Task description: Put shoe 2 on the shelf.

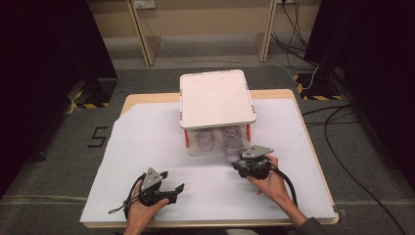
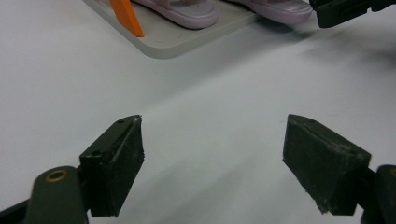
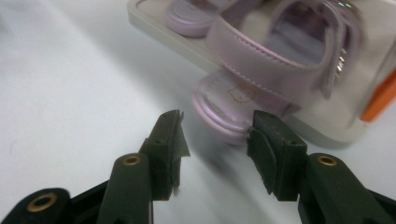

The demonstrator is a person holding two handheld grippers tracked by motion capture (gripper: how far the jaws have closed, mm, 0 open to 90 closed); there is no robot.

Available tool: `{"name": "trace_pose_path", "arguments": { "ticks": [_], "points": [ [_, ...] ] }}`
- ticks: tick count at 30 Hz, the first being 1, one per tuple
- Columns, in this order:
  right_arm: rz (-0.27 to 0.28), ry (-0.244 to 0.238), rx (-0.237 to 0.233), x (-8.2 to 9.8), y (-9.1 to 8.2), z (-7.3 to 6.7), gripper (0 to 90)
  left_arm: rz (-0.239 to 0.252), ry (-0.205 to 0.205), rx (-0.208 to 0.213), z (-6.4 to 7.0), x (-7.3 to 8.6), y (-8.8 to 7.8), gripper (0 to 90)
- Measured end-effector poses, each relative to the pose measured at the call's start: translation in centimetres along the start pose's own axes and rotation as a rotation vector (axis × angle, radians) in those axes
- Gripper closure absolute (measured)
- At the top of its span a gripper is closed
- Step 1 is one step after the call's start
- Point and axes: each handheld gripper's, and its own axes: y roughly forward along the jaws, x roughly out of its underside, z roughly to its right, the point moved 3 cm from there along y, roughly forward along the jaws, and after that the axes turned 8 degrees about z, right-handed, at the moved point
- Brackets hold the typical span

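My right gripper (image 3: 215,135) stands at the open front of the shoe box (image 1: 217,100), which sits toward the far edge of the tabletop (image 1: 147,161), about midway along it. The nearer lilac sandal (image 3: 261,79) pokes out over the box's bottom lip, its end overhanging the white sheet, and its mate (image 3: 194,16) lies deeper in beside it. My jaws are partly parted and flank that overhanging end; one pad looks at or very near the sole's edge, the other stands off, so nothing is clamped yet. Judgement: a small, light shoe. The sole should be fairly stiff but springy, and the glossy upper may slip under the pads. The broad strap is soft and would fold, so I would pinch the sole end across its width rather than the strap. The buckle side seems worth avoiding. Appearance: pale pearly lilac, stitched strap, a small printed cat face on the footbed, rounded sole rim. My left gripper (image 2: 212,163) rests wide open over bare sheet near the front edge, holding nothing.
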Motion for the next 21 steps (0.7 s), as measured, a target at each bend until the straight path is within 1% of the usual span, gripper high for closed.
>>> {"name": "trace_pose_path", "arguments": {
  "ticks": [2, 3, 4, 5, 6, 9, 11, 14, 18, 21],
  "points": [
    [-0.011, -0.029, 0.045, -0.2, 0.4, -0.1, 53.5, 0.002, 0.001, 0.002, 0.0, 0.0, 0.0, 19.9],
    [-0.01, -0.032, 0.063, -0.3, 0.6, 0.0, 53.3, 0.002, 0.0, 0.001, 0.0, 0.0, 0.0, 19.9],
    [-0.008, -0.022, 0.08, -0.4, 0.8, 0.2, 52.9, 0.003, -0.001, 0.001, 0.0, 0.0, 0.0, 19.9],
    [-0.006, -0.001, 0.077, -0.4, 1.0, 0.2, 52.8, 0.003, -0.002, 0.001, 0.0, 0.0, 0.0, 19.9],
    [-0.004, 0.002, 0.077, -0.5, 1.1, 0.2, 52.8, 0.003, -0.001, 0.001, -0.1, 0.0, 0.0, 19.9],
    [-0.006, 0.001, 0.102, -0.7, 1.5, 0.2, 53.0, 0.002, -0.001, 0.002, 0.0, 0.0, 0.0, 19.9],
    [-0.003, 0.011, 0.114, -0.8, 1.8, 0.4, 53.2, 0.006, 0.0, 0.005, 0.1, 0.0, 0.0, 19.9],
    [0.009, -0.004, 0.137, -1.2, 2.3, 1.0, 53.6, 0.007, -0.001, 0.003, 0.0, 0.0, 0.0, 20.0],
    [0.006, 0.021, 0.151, -1.5, 3.0, 1.8, 53.9, 0.002, -0.002, 0.002, 0.0, 0.0, 0.0, 20.0],
    [0.01, 0.023, 0.165, -1.7, 3.4, 2.2, 54.0, 0.003, 0.0, 0.002, 0.0, 0.0, 0.0, 19.9]
  ]
}}
